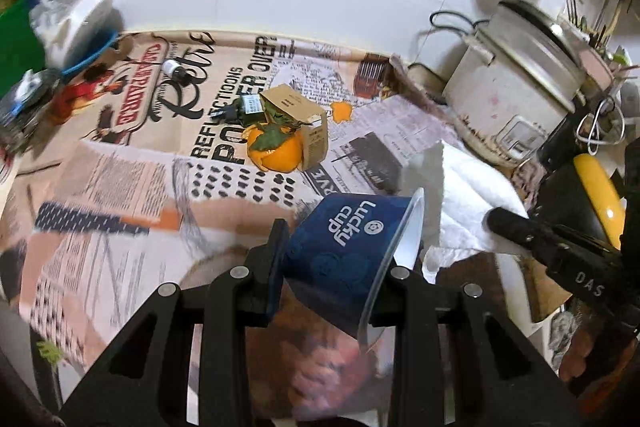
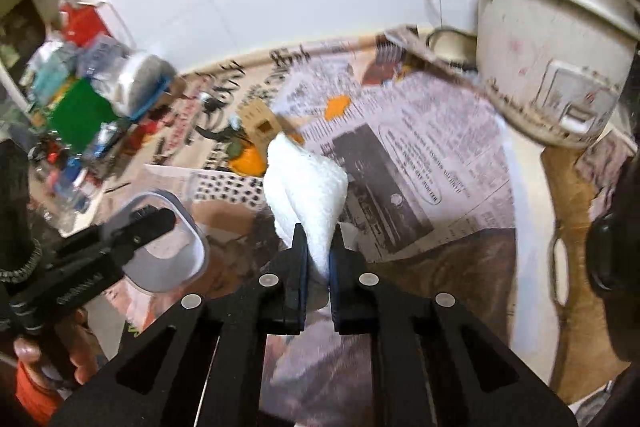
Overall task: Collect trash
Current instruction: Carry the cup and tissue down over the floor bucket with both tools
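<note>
Between the left gripper's [image 1: 338,259] fingers sits a blue "Lucky cup" paper cup [image 1: 344,259], clamped on its side, clear rim toward the right finger and base toward the left. Beyond the fingertips, on the newspaper-covered table [image 1: 120,187], an orange with leaves [image 1: 276,149] lies touching a small cardboard box [image 1: 298,117]; a dark dropper bottle [image 1: 244,107] rests just left of the box. Right of the fingers: white paper towel sheet [image 1: 472,195] and a stained rice cooker [image 1: 516,83].

Right gripper [image 2: 318,263]: fingers pinched on a crumpled white tissue [image 2: 306,187], which stands up past the fingertips. Orange peel scrap [image 2: 337,107] lies on the newspaper beyond, apart from the tissue.
</note>
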Tool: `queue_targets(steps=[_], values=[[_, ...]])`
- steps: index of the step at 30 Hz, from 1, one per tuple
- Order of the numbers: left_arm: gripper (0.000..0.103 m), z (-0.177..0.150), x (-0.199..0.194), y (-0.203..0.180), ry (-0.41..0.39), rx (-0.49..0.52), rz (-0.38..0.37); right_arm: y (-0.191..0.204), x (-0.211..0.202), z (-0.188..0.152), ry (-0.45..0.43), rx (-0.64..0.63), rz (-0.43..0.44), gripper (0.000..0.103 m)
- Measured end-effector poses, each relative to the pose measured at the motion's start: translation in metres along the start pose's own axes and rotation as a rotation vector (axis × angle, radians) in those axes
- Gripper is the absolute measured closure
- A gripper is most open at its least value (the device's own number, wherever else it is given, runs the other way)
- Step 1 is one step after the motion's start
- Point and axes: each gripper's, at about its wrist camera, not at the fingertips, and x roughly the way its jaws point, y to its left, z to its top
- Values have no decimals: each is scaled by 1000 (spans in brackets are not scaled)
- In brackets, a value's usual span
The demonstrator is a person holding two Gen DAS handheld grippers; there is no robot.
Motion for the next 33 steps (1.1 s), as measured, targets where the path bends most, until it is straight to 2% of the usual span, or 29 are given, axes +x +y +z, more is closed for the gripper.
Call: queue_targets(steps=[6,12,21,28,33], values=[[72,-20,-46,-12,-42,10,11,18,-38,-13,-51,-40,24,95],[72,-40,-78,-3,-68,38,-7,48,-65,-38,-98,-31,11,95],[72,-87,-118,45,-47,122,-71,108,-76,-98,-117,64,-55,95],[72,-143,-156,97,-22,158,-69,156,-75,-154,-117,115,-71,95],[72,-168,-168,124,23,157,-73,180,-76,-181,-89,153,-79,95]])
